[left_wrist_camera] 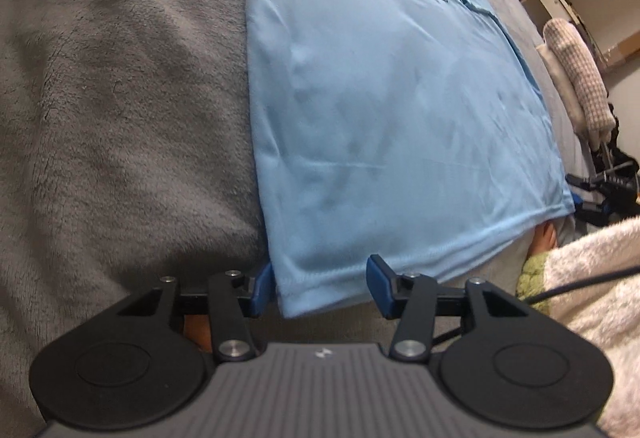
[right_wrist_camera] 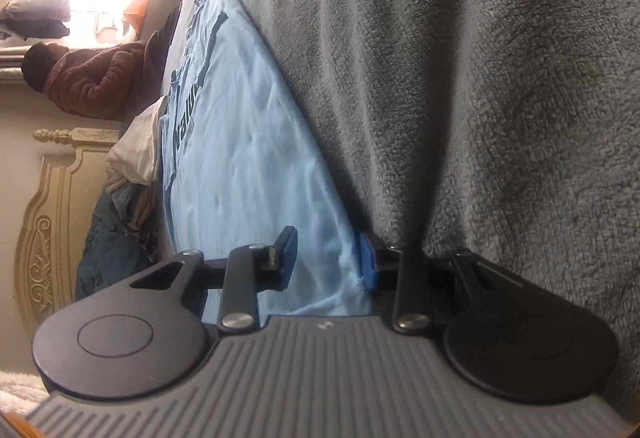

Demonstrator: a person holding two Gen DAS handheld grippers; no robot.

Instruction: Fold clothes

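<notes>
Left gripper fingers are standing apart around the shirt hem corner, not pinching. Right gripper fingers are likewise straddling another corner. Beyond, the shirt is lying flat on the blanket.

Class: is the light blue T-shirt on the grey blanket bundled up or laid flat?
Flat: the T-shirt lies smooth on the blanket, print showing.

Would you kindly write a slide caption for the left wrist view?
Left gripper straddling the bottom hem corner of a light blue T-shirt spread flat on a grey fleece blanket.
</notes>
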